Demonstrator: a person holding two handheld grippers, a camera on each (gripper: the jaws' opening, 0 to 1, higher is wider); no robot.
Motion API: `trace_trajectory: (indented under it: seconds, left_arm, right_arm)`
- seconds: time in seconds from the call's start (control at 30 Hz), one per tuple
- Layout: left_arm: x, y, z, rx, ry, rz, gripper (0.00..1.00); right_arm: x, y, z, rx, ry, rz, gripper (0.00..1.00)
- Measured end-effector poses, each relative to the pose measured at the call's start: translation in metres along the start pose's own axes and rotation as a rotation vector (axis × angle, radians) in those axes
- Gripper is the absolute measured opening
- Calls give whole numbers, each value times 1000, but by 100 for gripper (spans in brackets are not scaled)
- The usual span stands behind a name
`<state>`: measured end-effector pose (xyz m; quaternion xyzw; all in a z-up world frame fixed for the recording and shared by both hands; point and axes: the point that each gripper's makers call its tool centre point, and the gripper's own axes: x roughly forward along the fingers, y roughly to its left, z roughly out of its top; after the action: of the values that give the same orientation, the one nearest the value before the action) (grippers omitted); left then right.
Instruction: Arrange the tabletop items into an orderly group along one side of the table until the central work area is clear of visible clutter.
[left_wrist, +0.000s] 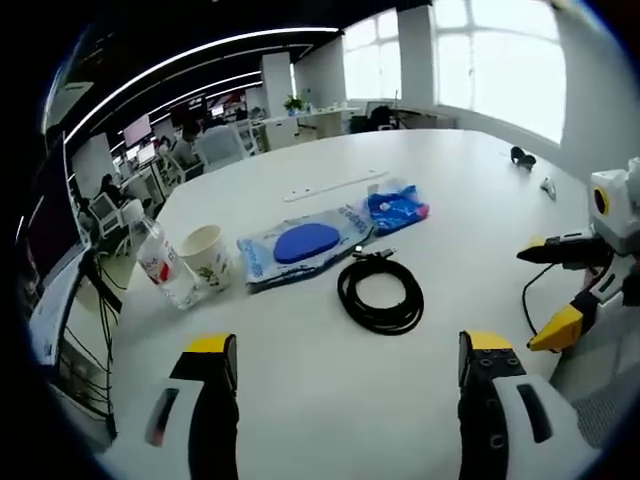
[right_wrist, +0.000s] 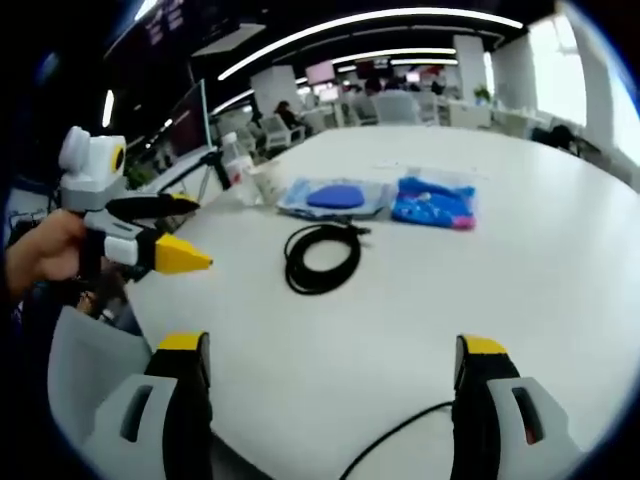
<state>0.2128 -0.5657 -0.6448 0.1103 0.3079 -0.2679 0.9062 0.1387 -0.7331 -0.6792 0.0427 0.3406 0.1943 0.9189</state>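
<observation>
On the white table (left_wrist: 300, 400) lies a coiled black cable (left_wrist: 380, 292), also seen as cable (right_wrist: 322, 255). Behind it are a clear bag holding a blue oval (left_wrist: 295, 245), a blue packet (left_wrist: 395, 205), a paper cup (left_wrist: 207, 255) and a tipped plastic bottle (left_wrist: 160, 262). The right gripper view shows the bag (right_wrist: 335, 197), packet (right_wrist: 432, 203), cup (right_wrist: 265, 180) and bottle (right_wrist: 237, 160). My left gripper (left_wrist: 348, 350) is open over bare table, short of the cable. My right gripper (right_wrist: 332, 350) is open too. Each appears in the other's view: right gripper (left_wrist: 535, 298), left gripper (right_wrist: 195, 233), both empty.
A white strip (left_wrist: 335, 185) lies beyond the bag; small dark items (left_wrist: 522, 156) sit at the far right. A thin black wire (right_wrist: 400, 440) crosses the near edge. A hand (right_wrist: 45, 250) holds the left gripper over a grey chair (right_wrist: 90, 370). Office desks and people stand behind.
</observation>
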Motion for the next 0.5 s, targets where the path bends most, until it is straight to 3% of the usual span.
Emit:
trace_trajectory:
  seconds: [0.2, 0.5]
  left_arm:
    - [-8, -6, -12, 6, 7, -23, 93]
    - [-25, -12, -23, -9, 0, -24, 95]
  right_arm:
    - [-6, 2, -10, 12, 2, 3, 100]
    - [-17, 7, -6, 5, -33, 5, 100]
